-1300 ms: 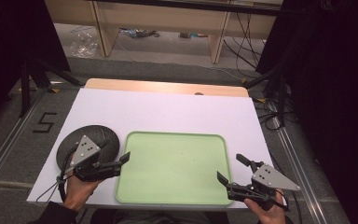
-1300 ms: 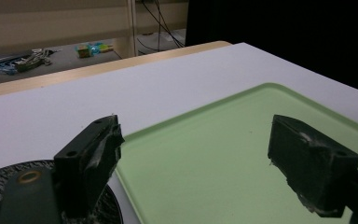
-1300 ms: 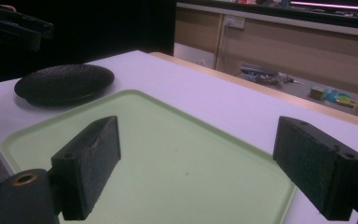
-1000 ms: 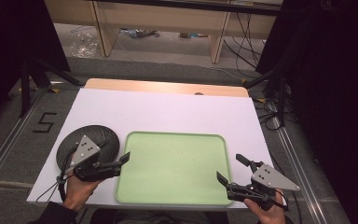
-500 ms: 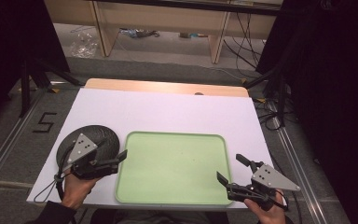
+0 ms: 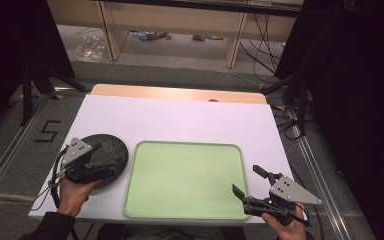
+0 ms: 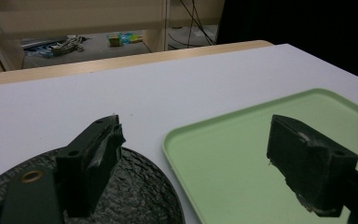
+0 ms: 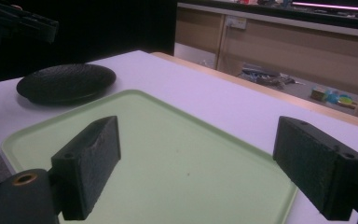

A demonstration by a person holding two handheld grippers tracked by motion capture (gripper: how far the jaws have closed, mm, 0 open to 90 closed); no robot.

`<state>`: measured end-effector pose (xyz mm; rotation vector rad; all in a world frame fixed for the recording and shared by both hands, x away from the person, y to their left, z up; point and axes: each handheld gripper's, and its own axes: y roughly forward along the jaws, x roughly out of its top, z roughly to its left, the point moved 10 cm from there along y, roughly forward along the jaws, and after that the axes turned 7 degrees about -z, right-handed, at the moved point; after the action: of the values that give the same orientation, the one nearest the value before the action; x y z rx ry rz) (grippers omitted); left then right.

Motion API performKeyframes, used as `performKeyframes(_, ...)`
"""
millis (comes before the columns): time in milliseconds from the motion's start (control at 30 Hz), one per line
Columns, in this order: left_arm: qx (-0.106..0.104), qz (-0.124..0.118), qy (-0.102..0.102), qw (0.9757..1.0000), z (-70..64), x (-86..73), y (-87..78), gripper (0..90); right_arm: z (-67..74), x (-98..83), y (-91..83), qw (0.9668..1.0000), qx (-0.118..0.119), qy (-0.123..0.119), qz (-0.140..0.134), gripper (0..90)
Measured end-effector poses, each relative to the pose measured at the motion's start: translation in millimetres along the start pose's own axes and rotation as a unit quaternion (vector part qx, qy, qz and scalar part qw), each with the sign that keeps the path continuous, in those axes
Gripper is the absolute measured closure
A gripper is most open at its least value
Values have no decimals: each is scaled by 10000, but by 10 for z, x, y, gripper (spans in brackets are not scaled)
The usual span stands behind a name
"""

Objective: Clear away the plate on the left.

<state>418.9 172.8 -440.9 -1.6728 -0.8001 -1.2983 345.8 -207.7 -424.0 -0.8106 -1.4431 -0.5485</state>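
The surface (image 6: 180,117) is covered by a plain white sheet, with a strip of pale wood left bare along its far edge. It is lit evenly and carries two things. Grey floor is seen around it, a "5" (image 6: 47,131) is marked in black tape on the floor at the left, and cables (image 6: 290,125) lie on the floor at the right. Behind the surface a wooden shelf unit (image 6: 170,20) is seen, with small clutter on the floor under it. The room is dark on both sides.

The plate (image 6: 107,150) is round, black, shallow and ridged in texture. It is placed on the surface near the left front corner, just beside the left edge of the tray (image 6: 190,175). The tray is pale green, rectangular with rounded corners and a raised rim, and is set at the front centre.

The left gripper (image 6: 102,170) is held over the near part of the plate with its jaws spread; nothing is gripped between them. The right gripper (image 6: 250,186) is held at the tray's front right corner, its jaws likewise spread and unloaded.
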Motion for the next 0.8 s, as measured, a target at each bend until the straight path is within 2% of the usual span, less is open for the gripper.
performKeyframes(133, 104, 29, 7, 9999, 102, -4, 4, 173, -3, 1, 1, 10000, -9, -17, -4, 158)
performKeyframes(167, 180, 64, -50, 9998, 178, -20, 9, 173, 2, -5, -4, 10000, 18, -16, 35, 157)
performKeyframes(200, 180, 64, -50, 9998, 178, -20, 9, 173, 12, -10, -8, 10000, 28, 35, 67, 158)
performKeyframes(300, 293, 138, -144, 9994, 311, -46, 31, 173, 16, -12, -7, 10000, 35, 43, 73, 157)
performKeyframes(467, 351, 208, -264, 9988, 406, -64, 46, 173, 16, -14, -8, 10000, 37, 46, 79, 158)
performKeyframes(500, 357, 279, -328, 9984, 457, -81, 58, 171, -7, 3, 4, 10000, 13, -66, -10, 157)
performKeyframes(633, 480, 499, -377, 9969, 626, -164, 92, 173, -6, 3, 4, 10000, 15, -67, -9, 158)
performKeyframes(667, 480, 499, -377, 9969, 626, -164, 92, 174, -6, 3, 4, 10000, 15, -67, -9, 158)
performKeyframes(700, 558, 675, -471, 9950, 739, -225, 98, 174, -7, 2, 5, 10000, 10, -69, -10, 158)
performKeyframes(733, 558, 675, -471, 9950, 739, -225, 98, 174, -7, 2, 5, 10000, 10, -69, -10, 158)
performKeyframes(767, 711, 747, -538, 9932, 876, -268, 98, 177, -7, 0, 5, 10000, 9, -67, 1, 158)
performKeyframes(800, 711, 747, -538, 9932, 876, -268, 98, 179, -7, 0, 5, 10000, 9, -67, 1, 158)
